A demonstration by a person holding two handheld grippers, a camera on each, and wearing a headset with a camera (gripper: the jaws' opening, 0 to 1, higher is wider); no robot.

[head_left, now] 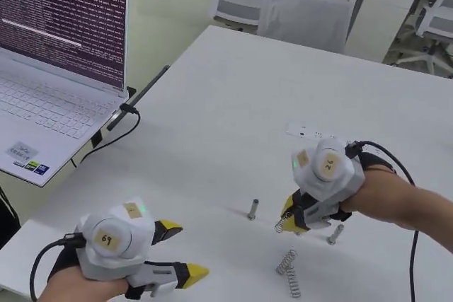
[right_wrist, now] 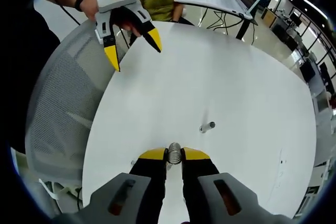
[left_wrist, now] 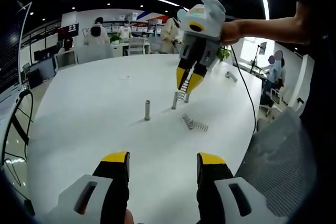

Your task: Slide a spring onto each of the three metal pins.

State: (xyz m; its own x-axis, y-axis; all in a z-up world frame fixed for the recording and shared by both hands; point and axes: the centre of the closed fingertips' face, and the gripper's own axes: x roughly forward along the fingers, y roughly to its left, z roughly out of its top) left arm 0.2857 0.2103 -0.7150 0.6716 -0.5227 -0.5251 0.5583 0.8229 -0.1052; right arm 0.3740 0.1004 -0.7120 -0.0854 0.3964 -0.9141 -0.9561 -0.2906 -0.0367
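- Grippers in the head view: the white, yellow-tipped right gripper, lower right of the frame, is clenching a small coiled steel spring between a short grey metal pin and a second pin. The left gripper, lower left, is resting with jaws spread, empty. Two spare springs are lying loose on the white table, in no tray or box.
- Left gripper view: the right gripper, upper centre, is holding the spring just beside a pin.
- Right gripper view: the spring is sitting pinched at the jaw tips, bottom centre. A tilted approach is likely to be knocking the free-standing pin over, or springing the coil out of the pinch.
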